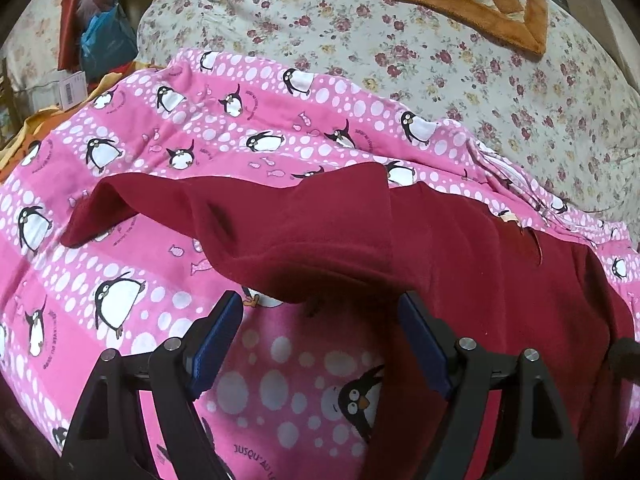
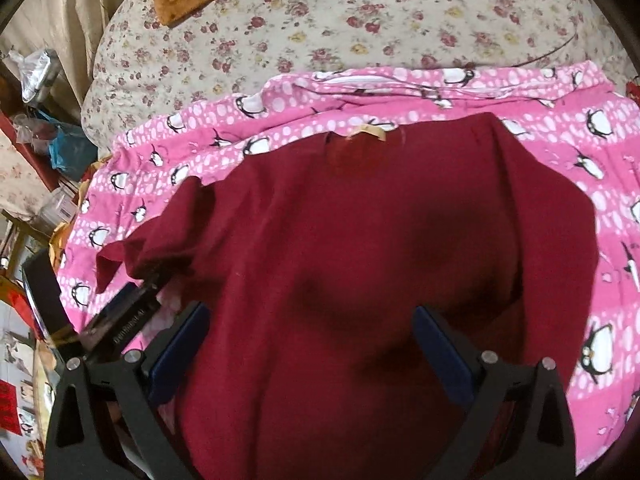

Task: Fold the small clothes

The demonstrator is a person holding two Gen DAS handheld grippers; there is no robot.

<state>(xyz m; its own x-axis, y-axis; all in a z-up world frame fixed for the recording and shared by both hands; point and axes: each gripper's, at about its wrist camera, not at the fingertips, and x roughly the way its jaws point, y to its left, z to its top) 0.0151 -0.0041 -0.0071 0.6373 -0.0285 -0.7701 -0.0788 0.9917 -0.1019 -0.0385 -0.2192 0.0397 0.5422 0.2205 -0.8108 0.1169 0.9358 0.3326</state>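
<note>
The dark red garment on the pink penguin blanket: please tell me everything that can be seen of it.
The dark red garment is a small top of soft, fleece-like cloth, lying spread on the pink penguin blanket, neckline away from the cameras, with a tan label there. One sleeve stretches out sideways; the body is wrinkled, not yet folded. The right gripper is open over its lower body, and the left gripper is open at its edge. Neither visibly grips it.

Left gripper point(image 1: 320, 312) is pointing steeply down, jaws spread wide. Right gripper point(image 2: 312, 328) is doing likewise, nothing clamped.
</note>
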